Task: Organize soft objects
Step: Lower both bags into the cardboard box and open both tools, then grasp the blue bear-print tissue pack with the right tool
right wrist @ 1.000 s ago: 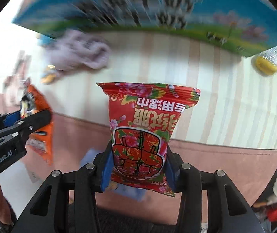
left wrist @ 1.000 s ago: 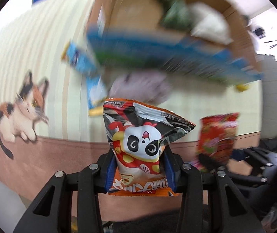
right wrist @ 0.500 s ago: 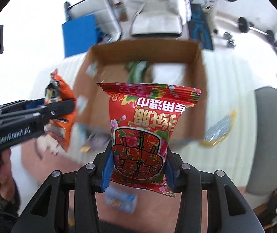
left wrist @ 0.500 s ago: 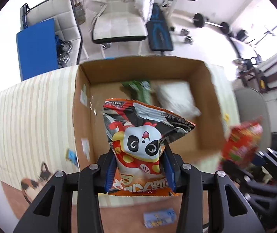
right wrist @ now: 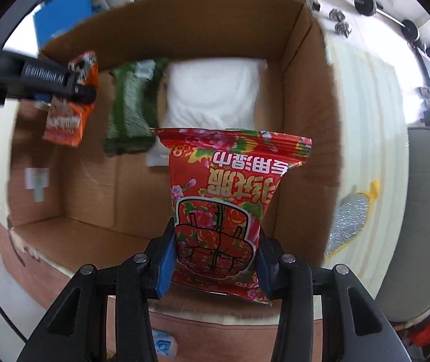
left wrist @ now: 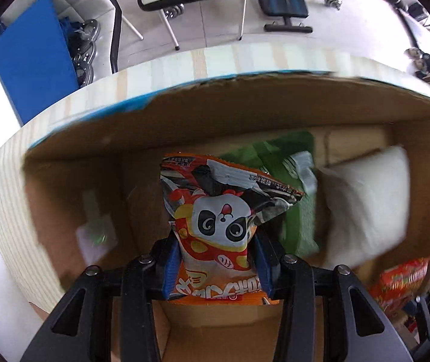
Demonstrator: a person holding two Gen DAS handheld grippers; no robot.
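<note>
An orange-and-black crinkled snack packet printed with a panda face is held upright in the left hand-held gripper, whose blue pads are pressed against its lower sides; it is carried over the left part of the open brown cardboard box, whose floor lies straight below along the line of the fingers. Inside the box, a green soft packet is seen lying just beside a white soft pillow-like pack, with bare floor left of them. To the right, a red flower-printed foil packet is clamped likewise by the nearly closed right hand-held gripper, its long axis running away from the camera; it is held over the box's near wall. The left packet is judged the nearer to release; only a straight drop appears needed.
</note>
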